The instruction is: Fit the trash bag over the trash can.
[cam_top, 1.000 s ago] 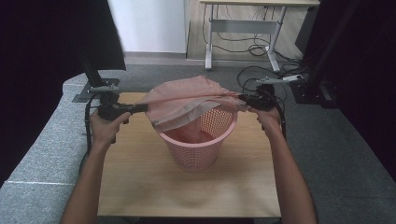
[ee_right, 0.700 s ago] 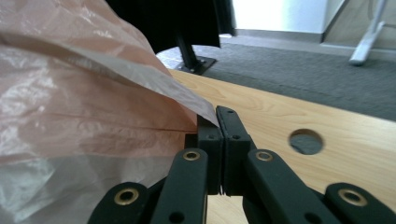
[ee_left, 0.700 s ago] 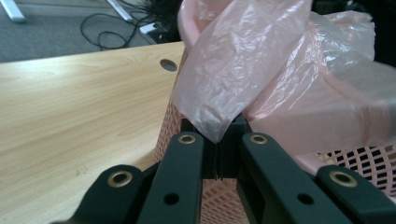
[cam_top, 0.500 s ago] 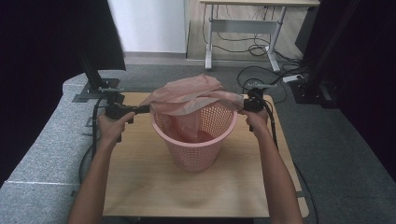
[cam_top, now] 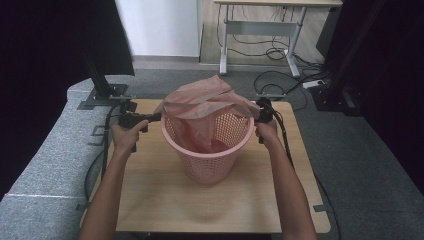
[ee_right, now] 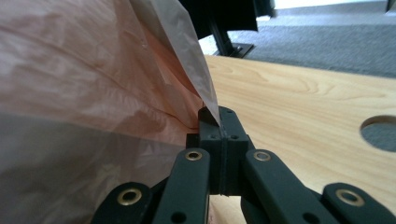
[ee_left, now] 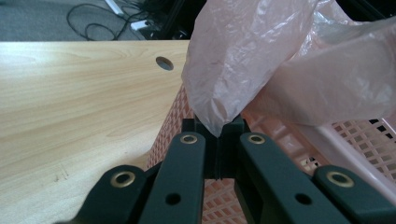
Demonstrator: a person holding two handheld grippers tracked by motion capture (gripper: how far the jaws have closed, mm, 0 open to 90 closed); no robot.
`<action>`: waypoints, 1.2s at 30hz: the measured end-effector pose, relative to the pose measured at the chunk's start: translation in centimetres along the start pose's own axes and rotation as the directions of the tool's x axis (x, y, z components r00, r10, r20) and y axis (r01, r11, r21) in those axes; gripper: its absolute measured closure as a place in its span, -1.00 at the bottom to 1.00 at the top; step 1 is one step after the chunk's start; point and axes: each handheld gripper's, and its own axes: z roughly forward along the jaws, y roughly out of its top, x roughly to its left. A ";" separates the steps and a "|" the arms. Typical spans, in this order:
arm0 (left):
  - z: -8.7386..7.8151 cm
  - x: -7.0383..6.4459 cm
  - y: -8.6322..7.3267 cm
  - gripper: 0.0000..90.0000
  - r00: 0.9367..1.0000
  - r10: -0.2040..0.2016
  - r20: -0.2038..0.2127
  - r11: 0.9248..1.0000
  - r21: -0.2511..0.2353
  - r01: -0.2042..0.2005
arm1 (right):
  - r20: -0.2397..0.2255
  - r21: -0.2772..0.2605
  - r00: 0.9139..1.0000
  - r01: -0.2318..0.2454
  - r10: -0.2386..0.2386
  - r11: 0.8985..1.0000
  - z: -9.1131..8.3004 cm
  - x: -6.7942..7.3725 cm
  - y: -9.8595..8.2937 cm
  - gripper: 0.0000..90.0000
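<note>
A pink perforated plastic basket [cam_top: 210,162] stands upright mid-table. A thin pink plastic bag [cam_top: 202,102] is stretched over its mouth, part of it hanging down inside. My left gripper [cam_top: 159,116] is shut on the bag's left edge at the basket's left rim; in the left gripper view the film [ee_left: 243,60] is pinched between the closed jaws [ee_left: 218,133] above the basket's lattice wall [ee_left: 285,140]. My right gripper [cam_top: 256,110] is shut on the bag's right edge at the right rim; in the right gripper view the film [ee_right: 84,93] fans out from the closed jaws [ee_right: 218,120].
The wooden table [cam_top: 165,200] has bare room in front of the basket and a cable hole [ee_left: 164,63] near an edge. Grey padded surfaces [cam_top: 45,165] flank it on the left. A desk frame and floor cables [cam_top: 280,50] lie beyond. Black cables trail from both grippers.
Both grippers have come down and toward me with the bag, from above the basket to its rim level. The bag now drapes lower over the basket's mouth.
</note>
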 end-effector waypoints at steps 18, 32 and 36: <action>0.7 0.4 0.0 0.99 0.999 -0.035 0.010 0.999 0.014 0.035 | 0.073 0.003 0.997 -0.027 0.027 1.000 -1.1 -0.5 0.0 0.52; -1.1 -0.8 -0.5 0.99 1.000 0.002 0.016 1.000 -0.029 -0.002 | 0.071 -0.138 0.997 -0.003 0.013 0.990 -12.5 0.9 2.7 -0.31; -1.4 -1.1 -0.3 0.99 1.000 0.007 0.017 0.999 -0.035 -0.007 | 0.093 -0.085 0.995 0.038 -0.030 0.996 -12.4 1.6 3.1 -0.34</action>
